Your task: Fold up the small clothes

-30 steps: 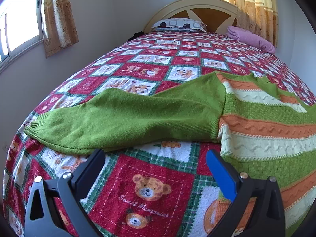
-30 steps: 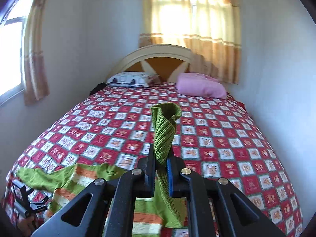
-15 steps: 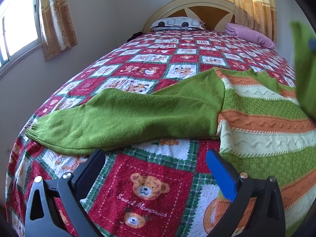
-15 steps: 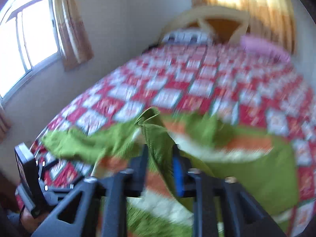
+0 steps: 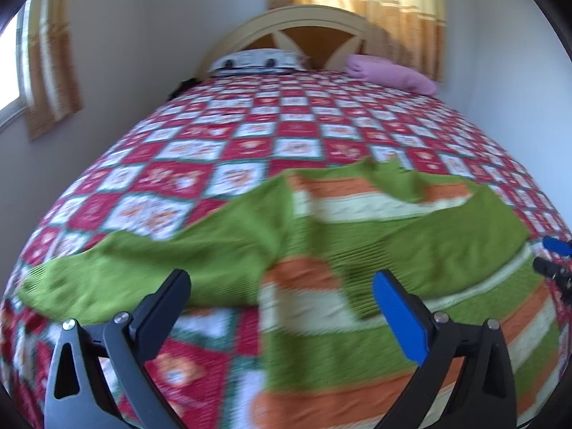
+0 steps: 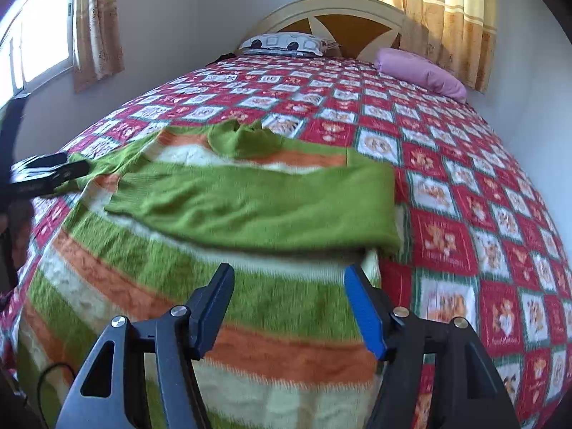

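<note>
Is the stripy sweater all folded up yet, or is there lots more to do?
Not yet. One green sleeve already lies folded across the striped sweater. The right gripper is opening with nothing between its jaws. The left gripper is open and empty above the other sleeve, which stretches out on the bedspread. That sleeve and the body are left to fold.

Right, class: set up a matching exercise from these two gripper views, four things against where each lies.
Things:
1. pink pillow
2. patterned pillow
3. right sleeve
4. left sleeve

Places:
A. folded across the striped sweater body
B. spread out flat onto the teddy quilt
C. by the headboard, left in view
D. by the headboard, right in view

Pairs: 1-D, 2-C, 3-A, 4-B
</note>
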The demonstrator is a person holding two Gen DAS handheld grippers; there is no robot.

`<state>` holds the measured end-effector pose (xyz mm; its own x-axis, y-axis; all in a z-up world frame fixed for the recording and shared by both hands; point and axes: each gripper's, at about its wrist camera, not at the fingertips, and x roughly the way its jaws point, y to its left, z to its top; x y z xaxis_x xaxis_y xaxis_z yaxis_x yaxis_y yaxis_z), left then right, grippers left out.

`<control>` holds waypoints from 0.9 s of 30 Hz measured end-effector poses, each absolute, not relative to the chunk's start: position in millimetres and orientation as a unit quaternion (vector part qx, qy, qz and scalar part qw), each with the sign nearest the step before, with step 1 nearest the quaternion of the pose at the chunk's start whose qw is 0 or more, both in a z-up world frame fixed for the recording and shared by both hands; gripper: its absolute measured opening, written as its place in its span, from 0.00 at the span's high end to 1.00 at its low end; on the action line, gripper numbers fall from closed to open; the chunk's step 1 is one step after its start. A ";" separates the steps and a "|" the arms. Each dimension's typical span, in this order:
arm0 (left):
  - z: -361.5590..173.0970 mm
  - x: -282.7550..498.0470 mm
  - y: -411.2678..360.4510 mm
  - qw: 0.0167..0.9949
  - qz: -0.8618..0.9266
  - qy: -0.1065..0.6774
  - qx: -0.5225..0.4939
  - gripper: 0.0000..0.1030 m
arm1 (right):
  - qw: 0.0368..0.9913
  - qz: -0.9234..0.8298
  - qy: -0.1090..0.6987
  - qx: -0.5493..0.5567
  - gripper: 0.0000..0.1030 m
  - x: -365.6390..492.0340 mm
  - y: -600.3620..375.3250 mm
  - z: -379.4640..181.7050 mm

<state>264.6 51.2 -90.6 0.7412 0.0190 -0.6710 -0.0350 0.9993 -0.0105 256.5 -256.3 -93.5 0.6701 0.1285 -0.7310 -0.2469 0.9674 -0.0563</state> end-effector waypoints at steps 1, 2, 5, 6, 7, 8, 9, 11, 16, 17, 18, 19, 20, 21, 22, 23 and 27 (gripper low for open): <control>-93.8 272.8 39.0 0.932 0.004 0.363 -0.006 0.00 | 0.909 0.104 0.397 -0.074 0.37 251.5 -260.9 -99.3; -97.7 280.8 30.0 0.929 -0.009 0.369 -0.004 0.02 | 0.907 0.105 0.400 -0.074 0.37 248.0 -263.1 -103.2; -119.3 309.2 7.3 0.916 -0.009 0.400 0.016 0.27 | 0.906 0.104 0.402 -0.081 0.37 238.2 -268.8 -113.9; -126.8 316.7 5.3 0.912 -0.008 0.409 0.013 0.32 | 0.907 0.099 0.400 -0.083 0.37 235.6 -272.3 -117.5; -135.7 324.4 4.6 0.906 -0.014 0.423 0.004 0.44 | 0.907 0.097 0.401 -0.082 0.37 233.9 -275.2 -121.2; -144.6 330.7 5.3 0.898 -0.014 0.440 -0.003 0.62 | 0.907 0.095 0.402 -0.079 0.37 234.6 -275.2 -125.6; -149.8 333.0 7.5 0.895 -0.022 0.445 -0.018 0.69 | 0.907 0.095 0.403 -0.073 0.37 234.4 -278.8 -129.2; -146.3 327.4 7.3 0.900 -0.048 0.432 -0.035 0.92 | 0.910 0.098 0.397 -0.070 0.37 229.9 -279.5 -133.1; -118.5 305.3 11.1 0.919 -0.050 0.390 -0.032 0.92 | 0.914 0.094 0.383 -0.093 0.32 225.3 -271.2 -139.4; -113.9 301.8 13.2 0.922 -0.046 0.383 -0.027 0.92 | 0.914 0.094 0.384 -0.093 0.32 225.4 -271.5 -139.1; -114.0 303.9 14.4 0.923 -0.043 0.382 -0.023 0.92 | 0.914 0.094 0.385 -0.092 0.32 225.0 -271.4 -138.6; -115.3 302.7 15.2 0.922 -0.042 0.383 -0.020 0.92 | 0.912 0.095 0.388 -0.090 0.32 226.8 -271.8 -136.9; -119.5 303.6 13.9 0.921 -0.044 0.387 -0.013 0.92 | 0.911 0.093 0.390 -0.090 0.32 230.1 -271.9 -133.2; -124.7 307.4 12.5 0.919 -0.044 0.392 -0.004 0.92 | 0.913 0.085 0.388 -0.095 0.32 235.8 -272.1 -127.2; -130.8 310.7 11.3 0.916 -0.041 0.399 0.002 0.92 | 0.915 0.062 0.384 -0.109 0.32 242.9 -271.8 -122.2; -136.0 313.8 12.7 0.913 -0.038 0.405 -0.004 0.92 | 0.917 0.032 0.378 -0.124 0.32 251.0 -272.6 -118.1; -146.4 317.2 18.2 0.909 -0.028 0.415 -0.029 0.91 | 0.906 -0.068 0.385 -0.161 0.32 304.7 -283.2 -122.2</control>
<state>317.2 18.2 -146.4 0.6533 -0.0738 -0.7535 0.0263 0.9969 -0.0748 304.7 -283.2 -122.2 0.6943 -0.2471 -0.6759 -0.0002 0.9391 -0.3436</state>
